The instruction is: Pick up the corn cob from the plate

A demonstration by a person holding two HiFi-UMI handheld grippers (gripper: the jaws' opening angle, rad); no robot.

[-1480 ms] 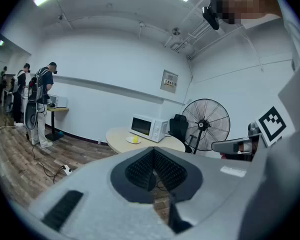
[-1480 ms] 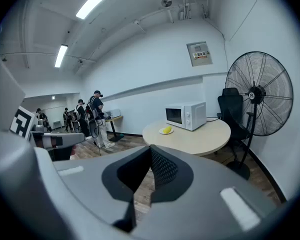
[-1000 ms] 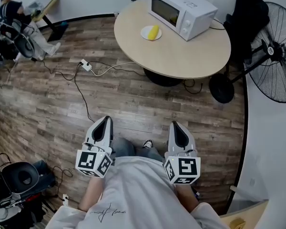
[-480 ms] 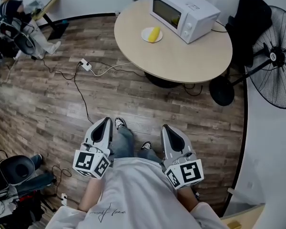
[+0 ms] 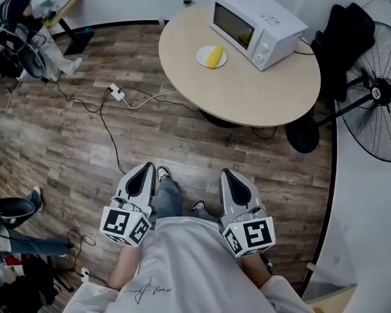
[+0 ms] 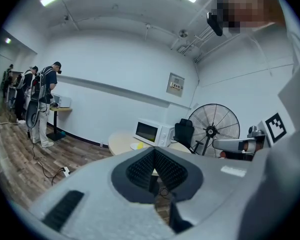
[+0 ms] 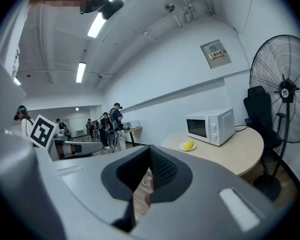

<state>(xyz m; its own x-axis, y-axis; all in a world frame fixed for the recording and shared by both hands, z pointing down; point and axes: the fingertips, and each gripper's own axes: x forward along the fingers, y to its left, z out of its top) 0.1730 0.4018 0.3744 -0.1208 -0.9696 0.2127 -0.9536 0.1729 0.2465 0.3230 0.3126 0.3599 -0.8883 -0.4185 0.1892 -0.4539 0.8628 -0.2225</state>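
Observation:
A yellow corn cob point(image 5: 214, 55) lies on a small white plate point(image 5: 204, 60) on the round beige table point(image 5: 247, 90), next to a white microwave point(image 5: 257, 25). Both grippers hang low in front of the person's body, far from the table, over the wooden floor. My left gripper point(image 5: 144, 170) is shut and holds nothing. My right gripper point(image 5: 232, 175) is likewise shut and empty. The right gripper view shows the corn cob point(image 7: 190, 144) far ahead beyond its shut jaws; in the left gripper view the plate point(image 6: 136, 146) is a small distant spot.
A standing fan point(image 5: 378, 93) and a black chair point(image 5: 342, 34) stand right of the table. A white cable with a power strip point(image 5: 117, 91) lies on the floor between me and the table. People stand at the far left point(image 5: 13, 25). A curved white wall runs along the right.
The person has stepped toward the table; a foot now shows between the grippers. Both grippers were carried forward, the right one drifting slightly left. Both stayed shut.

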